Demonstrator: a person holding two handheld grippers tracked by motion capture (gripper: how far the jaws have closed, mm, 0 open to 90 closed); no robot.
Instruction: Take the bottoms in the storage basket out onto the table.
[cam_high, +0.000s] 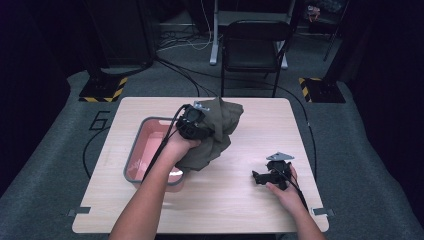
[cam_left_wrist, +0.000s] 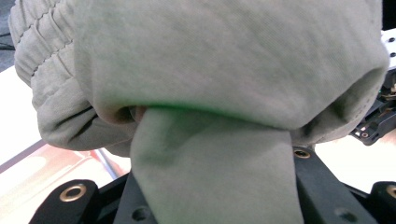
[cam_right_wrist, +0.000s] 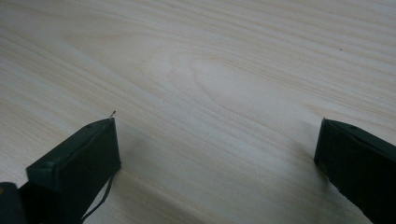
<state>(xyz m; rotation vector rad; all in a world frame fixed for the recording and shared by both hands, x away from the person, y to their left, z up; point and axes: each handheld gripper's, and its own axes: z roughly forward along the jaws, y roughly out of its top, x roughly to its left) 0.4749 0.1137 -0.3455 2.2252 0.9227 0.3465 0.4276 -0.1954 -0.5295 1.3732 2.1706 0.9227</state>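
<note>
Clamping a fold of the one olive garment (cam_left_wrist: 219, 65), the left gripper (cam_high: 192, 122) holds it bunched above the table (cam_high: 240, 200), its long axis running from the far side down toward the single pink bin (cam_high: 145, 145) beside it. Right gripper (cam_high: 261, 177) rests on bare wood right of the bin, jaws apart; open tabletop lies between.

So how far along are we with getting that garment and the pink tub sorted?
Done: the left gripper is shut on the grey-green garment, its fabric bunched between the jaws in the left gripper view. In hand: the bundle hangs beside the pink tub, partly over its right edge. Left: it is not settled in the tub or flat on the table. The right gripper rests open, holding nothing.
</note>
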